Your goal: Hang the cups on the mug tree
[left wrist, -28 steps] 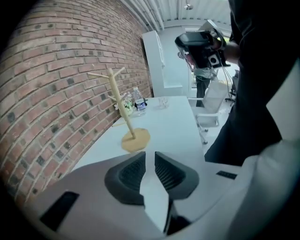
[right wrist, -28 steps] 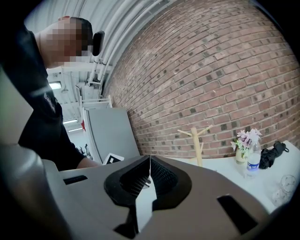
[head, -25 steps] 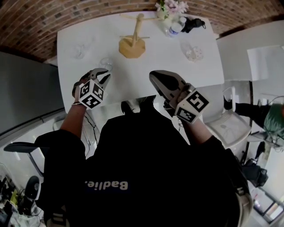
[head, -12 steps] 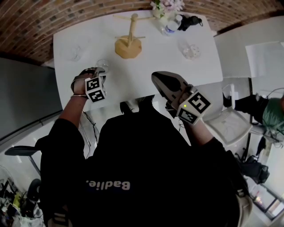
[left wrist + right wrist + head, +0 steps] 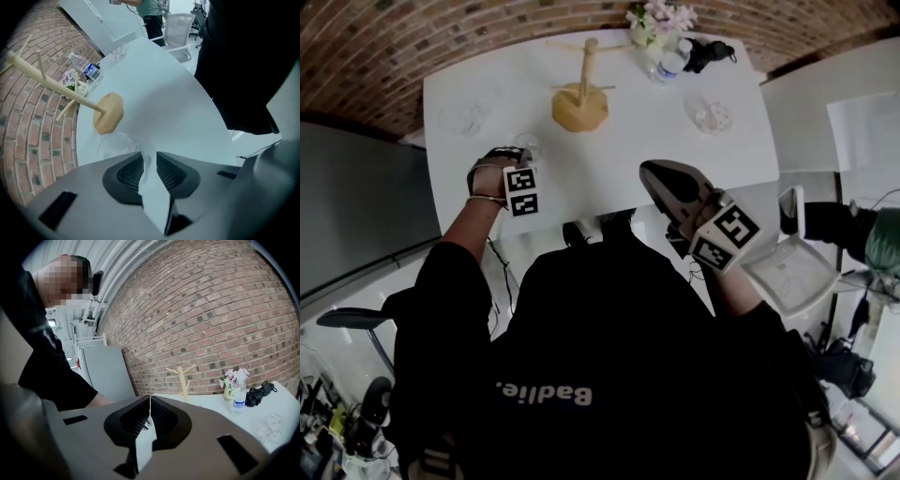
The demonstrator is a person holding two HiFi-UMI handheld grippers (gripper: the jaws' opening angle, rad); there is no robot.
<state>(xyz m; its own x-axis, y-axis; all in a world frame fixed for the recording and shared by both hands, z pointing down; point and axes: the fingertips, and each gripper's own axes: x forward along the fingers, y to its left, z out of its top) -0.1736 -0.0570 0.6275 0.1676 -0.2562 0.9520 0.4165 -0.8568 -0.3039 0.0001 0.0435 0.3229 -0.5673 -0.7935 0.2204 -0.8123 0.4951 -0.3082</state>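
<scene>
White rectangular table point(image 5: 628, 141) bears a pale wooden mug tree point(image 5: 580, 97) whose pegs are all bare, so the task looks barely begun, with no clear glass cup hung yet. Near the table's front edge the right gripper point(image 5: 150, 399) hovers closed tight on nothing, while the left gripper point(image 5: 149, 161) points down over the nearest glass cup point(image 5: 115, 149), its jaws having just been opening, now narrowly parted astride the cup's wall without pinching it; a far-left cup point(image 5: 467, 117) and a far-right cup point(image 5: 710, 114) stand apart from the tree, untouched

Mug tree point(image 5: 580, 94) on table point(image 5: 609, 178), cup point(image 5: 469, 117) left, another cup point(image 5: 710, 114) right, bottle point(image 5: 668, 62) behind.
</scene>
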